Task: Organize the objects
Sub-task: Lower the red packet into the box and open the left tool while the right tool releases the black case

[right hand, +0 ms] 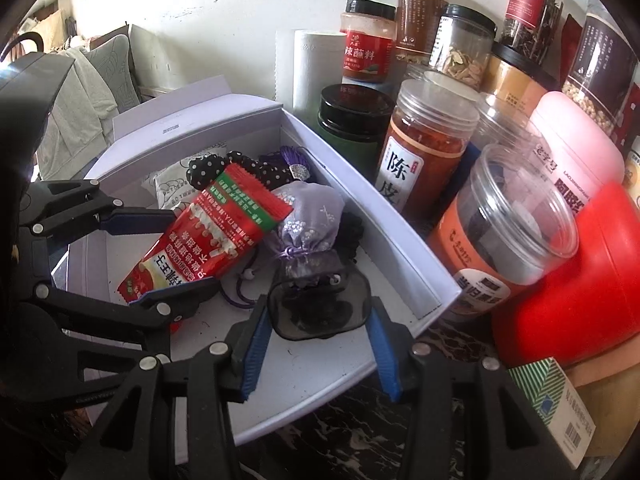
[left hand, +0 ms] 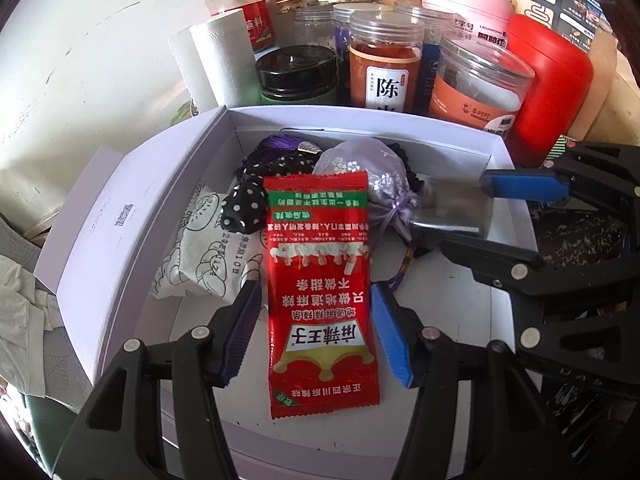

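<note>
Red snack packet (left hand: 322, 292): it lies between the fingers of my left gripper (left hand: 316, 320), inside the white box (left hand: 132, 216), its far end leaning on the other things. My pads stand at both its sides; whether they press it or are just apart, I cannot tell.
Left gripper: half closed around the packet, I judge to set it down flat.
Right gripper (right hand: 316, 344): fingers spread open, holding nothing, over the near corner of the box, with the dark mesh pouch (right hand: 320, 304) lying between them.
Lilac sachet (right hand: 308, 220): just behind the pouch, near the box's middle.
Dotted black cloth (left hand: 244, 204): at the far end, half under the packet.
Jars (left hand: 384, 68): crowded outside the far wall of the box, so only the box has room.
</note>
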A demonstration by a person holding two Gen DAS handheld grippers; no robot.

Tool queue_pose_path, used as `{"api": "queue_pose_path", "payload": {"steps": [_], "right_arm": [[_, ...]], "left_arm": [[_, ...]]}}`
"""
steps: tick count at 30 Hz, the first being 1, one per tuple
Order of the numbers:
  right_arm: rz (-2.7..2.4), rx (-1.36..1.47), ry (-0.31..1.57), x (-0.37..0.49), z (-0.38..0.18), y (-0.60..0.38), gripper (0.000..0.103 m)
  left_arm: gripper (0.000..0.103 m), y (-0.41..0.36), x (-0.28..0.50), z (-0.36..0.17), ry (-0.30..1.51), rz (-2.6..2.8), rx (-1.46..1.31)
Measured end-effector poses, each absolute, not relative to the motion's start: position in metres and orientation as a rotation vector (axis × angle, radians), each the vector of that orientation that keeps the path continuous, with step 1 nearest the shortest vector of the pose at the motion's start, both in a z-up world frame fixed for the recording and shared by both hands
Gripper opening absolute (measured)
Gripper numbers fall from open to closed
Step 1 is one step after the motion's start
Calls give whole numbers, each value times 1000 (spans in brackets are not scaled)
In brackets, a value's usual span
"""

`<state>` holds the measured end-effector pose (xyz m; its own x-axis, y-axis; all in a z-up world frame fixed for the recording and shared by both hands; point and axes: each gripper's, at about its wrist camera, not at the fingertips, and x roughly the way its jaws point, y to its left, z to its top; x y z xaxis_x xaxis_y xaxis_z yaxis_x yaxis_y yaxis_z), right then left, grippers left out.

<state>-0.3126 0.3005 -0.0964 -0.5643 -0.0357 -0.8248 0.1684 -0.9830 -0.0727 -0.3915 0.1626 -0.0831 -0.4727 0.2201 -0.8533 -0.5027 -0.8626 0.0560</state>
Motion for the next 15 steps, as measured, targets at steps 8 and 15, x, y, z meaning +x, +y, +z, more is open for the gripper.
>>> {"api": "queue_pose_path", "payload": {"steps": [8, 15], "right_arm": [[-2698, 1352, 228, -306, -82, 300, 52], [-2727, 1295, 237, -298, -66, 298, 52]], "left_arm": [[59, 147, -394, -64, 399, 2401, -1235], [59, 132, -381, -44, 358, 2452, -1193]]}}
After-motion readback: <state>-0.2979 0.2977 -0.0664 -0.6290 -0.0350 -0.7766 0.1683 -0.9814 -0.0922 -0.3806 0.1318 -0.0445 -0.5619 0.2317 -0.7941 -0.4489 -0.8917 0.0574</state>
